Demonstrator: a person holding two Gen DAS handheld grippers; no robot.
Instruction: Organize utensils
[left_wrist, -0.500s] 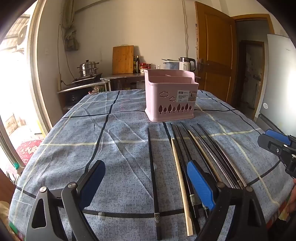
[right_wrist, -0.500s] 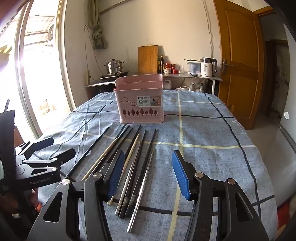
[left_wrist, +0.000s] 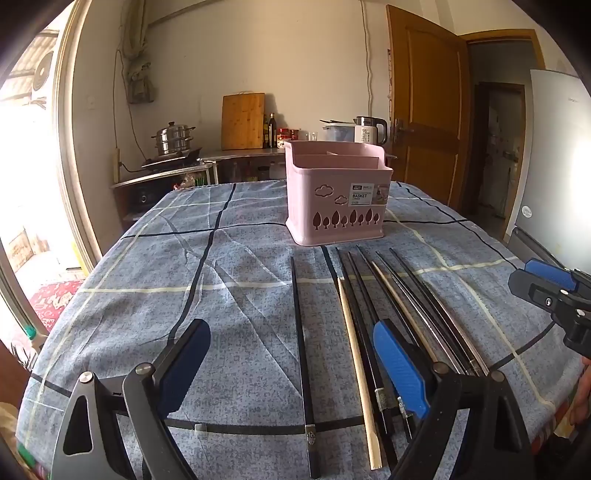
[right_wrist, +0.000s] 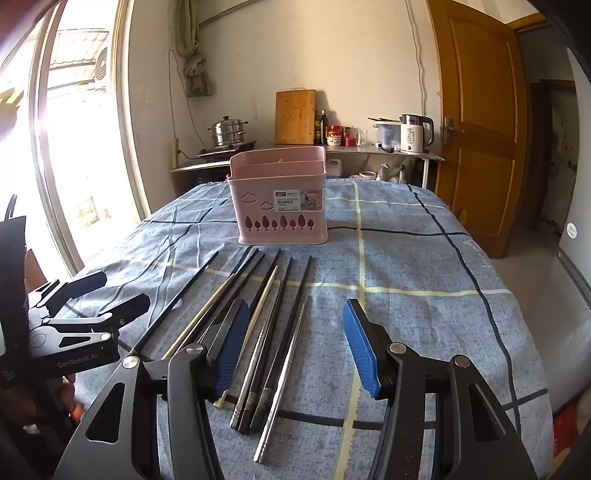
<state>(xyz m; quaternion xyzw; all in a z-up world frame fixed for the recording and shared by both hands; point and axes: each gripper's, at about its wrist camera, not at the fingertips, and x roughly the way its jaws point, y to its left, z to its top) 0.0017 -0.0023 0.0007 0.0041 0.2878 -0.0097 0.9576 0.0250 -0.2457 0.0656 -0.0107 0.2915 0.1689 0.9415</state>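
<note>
A pink utensil basket (left_wrist: 334, 195) stands upright on the blue checked tablecloth (left_wrist: 155, 295); it also shows in the right wrist view (right_wrist: 280, 201). Several chopsticks lie side by side in front of it: black ones (left_wrist: 301, 343), a light wooden one (left_wrist: 354, 354) and silver metal ones (right_wrist: 282, 373). My left gripper (left_wrist: 291, 363) is open and empty, hovering over the near ends of the leftmost chopsticks. My right gripper (right_wrist: 293, 347) is open and empty above the right-hand chopsticks. Each gripper shows at the edge of the other's view.
A counter behind the table holds a steamer pot (left_wrist: 173, 138), a wooden cutting board (left_wrist: 243, 120), bottles and a kettle (right_wrist: 415, 134). A wooden door (right_wrist: 476, 122) is at the right. A bright glass door (right_wrist: 62, 140) is at the left. A white fridge (left_wrist: 557, 158) stands at the far right.
</note>
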